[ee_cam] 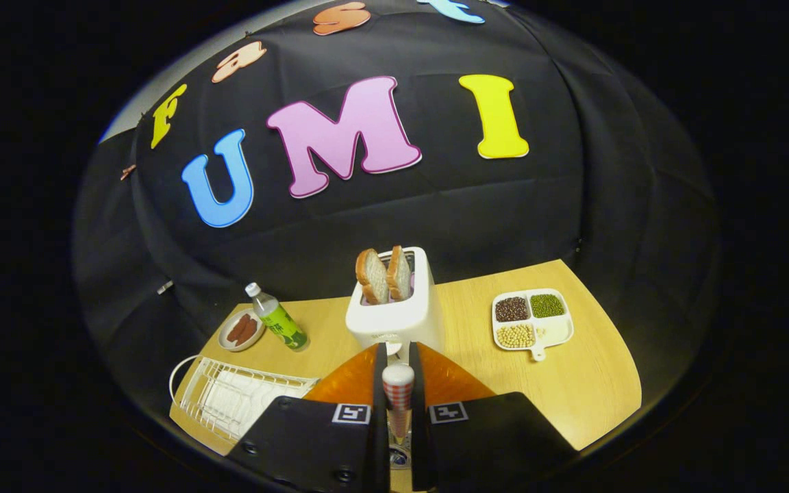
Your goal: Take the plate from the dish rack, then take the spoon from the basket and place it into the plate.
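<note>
Gripper view: fingers (pixel 376 383) clamp the spoon (pixel 398 390) upright; keep grip firm, lower slowly into plate (pixel 449 383) below.

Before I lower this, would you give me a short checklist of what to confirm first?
1. Grip: the gripper is closed on the spoon, with both fingers against its checked handle. Ok.
2. Plate out of the dish rack: the orange plate lies on the table beside the rack. Ok.
3. Aim: the plate spreads to both sides of the fingers, directly under them. Ok.
4. Spoon's lower end: hidden between the fingers. Cannot tell.
5. Clearance ahead: the toaster stands just beyond the plate, and the gap is unclear. Cannot tell.
</note>
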Demonstrator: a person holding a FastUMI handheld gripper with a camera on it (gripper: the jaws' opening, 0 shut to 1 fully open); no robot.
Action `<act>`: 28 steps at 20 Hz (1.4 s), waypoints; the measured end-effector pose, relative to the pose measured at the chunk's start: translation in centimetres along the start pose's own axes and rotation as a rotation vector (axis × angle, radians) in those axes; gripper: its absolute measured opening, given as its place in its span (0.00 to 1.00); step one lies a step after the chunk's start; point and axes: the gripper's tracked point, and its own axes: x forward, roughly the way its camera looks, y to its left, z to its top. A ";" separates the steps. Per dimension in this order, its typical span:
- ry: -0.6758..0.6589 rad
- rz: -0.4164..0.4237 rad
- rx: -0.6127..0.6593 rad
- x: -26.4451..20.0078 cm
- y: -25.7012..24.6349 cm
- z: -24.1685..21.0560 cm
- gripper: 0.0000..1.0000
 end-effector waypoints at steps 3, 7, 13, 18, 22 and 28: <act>0.016 0.042 -0.026 -3.2 1.4 -0.5 0.16; 0.081 0.122 -0.043 -7.8 4.4 -5.3 0.16; 0.274 0.195 -0.036 -11.2 6.6 -15.7 0.16; 0.347 0.207 -0.025 -11.7 7.6 -21.1 0.16; 0.430 0.181 0.010 -11.3 7.6 -25.5 0.16; 0.469 0.149 0.022 -10.9 7.3 -28.0 0.18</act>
